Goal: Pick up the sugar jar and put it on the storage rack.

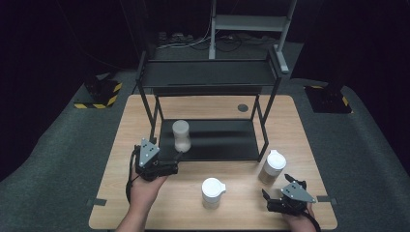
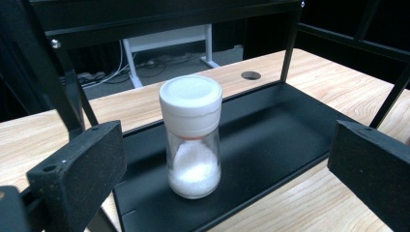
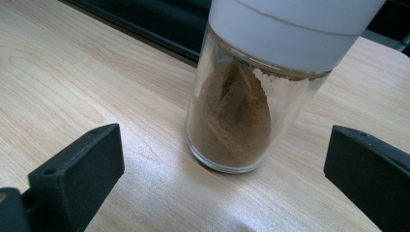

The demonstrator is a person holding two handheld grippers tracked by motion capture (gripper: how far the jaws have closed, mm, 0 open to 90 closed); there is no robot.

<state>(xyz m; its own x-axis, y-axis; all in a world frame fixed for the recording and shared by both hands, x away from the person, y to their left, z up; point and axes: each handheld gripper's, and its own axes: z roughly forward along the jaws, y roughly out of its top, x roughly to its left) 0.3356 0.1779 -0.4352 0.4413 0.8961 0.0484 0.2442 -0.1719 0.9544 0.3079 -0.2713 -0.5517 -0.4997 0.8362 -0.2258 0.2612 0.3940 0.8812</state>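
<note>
Left gripper (image 1: 175,157) hovers with its black jaws spread wide, gripping nothing, just short of the clear glass shaker with a white cap and white grains (image 2: 192,137). That shaker stands upright, long axis vertical and cap up, on the left part of the black metal rack's lower shelf (image 2: 270,130). In the high view its contents are too blurred to make out.

Near the front edge of the light wooden table (image 1: 208,104), between the two grippers, a second white-capped jar (image 1: 212,192) stands upright; what it holds cannot be told.

Right gripper (image 1: 270,197) is likewise released, jaws wide apart, facing the clear glass shaker of brown powder with a white cap (image 3: 241,101). It stands upright on the table just outside the rack's right front leg. The right gripper view cuts off its cap at the top.
</note>
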